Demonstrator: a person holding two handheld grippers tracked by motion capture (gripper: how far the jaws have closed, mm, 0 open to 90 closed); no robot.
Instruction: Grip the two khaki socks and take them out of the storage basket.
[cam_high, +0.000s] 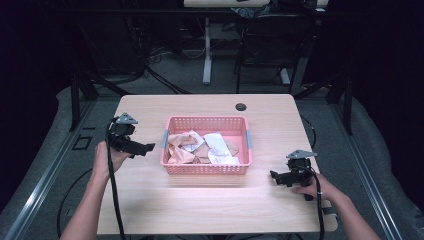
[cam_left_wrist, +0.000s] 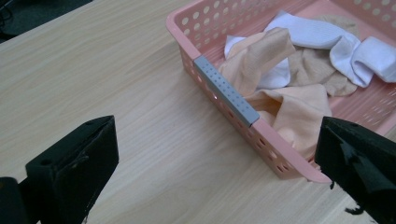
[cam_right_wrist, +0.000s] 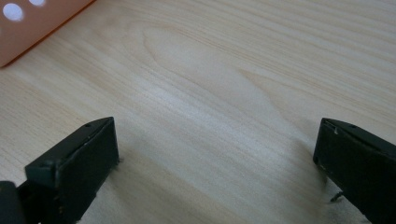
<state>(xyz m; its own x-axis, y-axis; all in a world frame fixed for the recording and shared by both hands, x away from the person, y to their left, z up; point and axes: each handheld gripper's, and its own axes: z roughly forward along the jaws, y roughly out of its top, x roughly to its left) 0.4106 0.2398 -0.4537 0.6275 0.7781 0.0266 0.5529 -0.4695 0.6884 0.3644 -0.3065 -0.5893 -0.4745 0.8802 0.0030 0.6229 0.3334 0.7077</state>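
- Now, starting at the left: my left tongs (cam_high: 148, 148) hover above the tabletop (cam_high: 150, 200) just beside the left end of the pink basket (cam_high: 206, 169), jaws spread wide with nothing between them. In the left gripper view they point at the basket's near corner and its grey handle strip (cam_left_wrist: 225, 90).
- Moving right into the basket, a heap of socks sits inside: peach socks (cam_left_wrist: 261, 60) toward the left end, white socks (cam_left_wrist: 355, 51) toward the right, with a tan one (cam_left_wrist: 317, 65) between and partly under them. All lie below the rim, tangled over one another.
- I judge these as very light, limp and not fragile. They will drape and stretch instead of holding shape, and one lifted sock may drag a neighbour along.
- My best hold, I think, is the raised fold of the peach sock nearest the grey strip, pinched across a bunched ridge so the cloth fills the jaws. A flat single layer could slip out.
- The basket itself looks like thin perforated plastic, light enough to slide on the smooth wood if I snag its wall.
- Farthest right, my right tongs (cam_high: 273, 176) rest low at the tabletop, apart from the basket's right front corner (cam_right_wrist: 28, 32), jaws wide apart and empty.
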